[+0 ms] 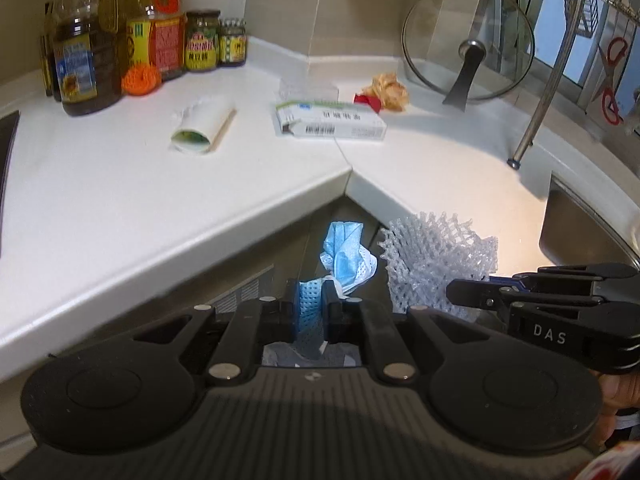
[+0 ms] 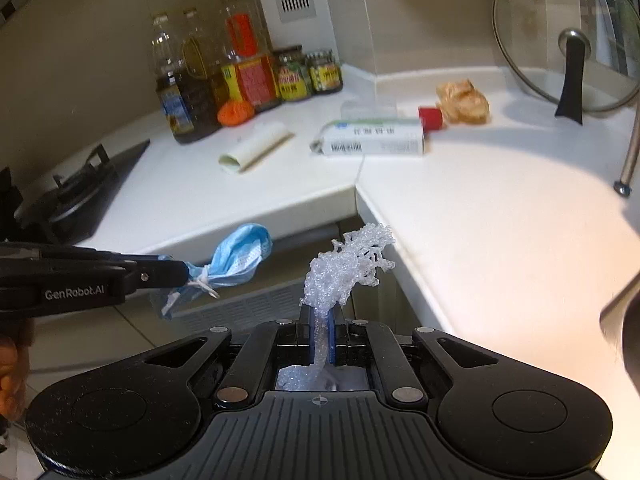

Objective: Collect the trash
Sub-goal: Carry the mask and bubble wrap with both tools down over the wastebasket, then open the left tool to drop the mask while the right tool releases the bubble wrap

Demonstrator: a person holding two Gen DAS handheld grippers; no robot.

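The left gripper (image 1: 311, 300) is clamped on a crumpled blue face mask (image 1: 346, 254): part of the mask is pinched flat between the two pads, the rest bunches up beyond the fingertips, and a strip trails back under the fingers. The right gripper (image 2: 320, 322) is closed on a clear foam fruit net (image 2: 348, 268), squeezed thin between its pads and flaring out above them. Both grippers hang off the front edge of the white countertop (image 1: 120, 184), over the cabinet fronts below.

Each view catches the other gripper side-on. From the left wrist the net spreads wide and covers most of the right fingers; from the right wrist the mask dangles from the left fingertips with a white ear loop hanging loose.

Farther back on the countertop lie a rolled paper wrapper (image 1: 202, 128), a white medicine box (image 1: 332, 120), a red cap (image 2: 430, 118) and a crumpled brownish wad (image 1: 388, 90), possibly paper. A clear plastic tray (image 1: 308, 89) behind the box is hard to make out.

Against the wall stand oil bottles and jars (image 1: 152, 48), and a glass lid (image 1: 468, 42) leans upright. Only the right wrist shows the gas hob (image 2: 76, 196); only the left wrist shows the sink (image 1: 580, 224) and red scissors (image 1: 612, 80), both cut off at the frame edge.
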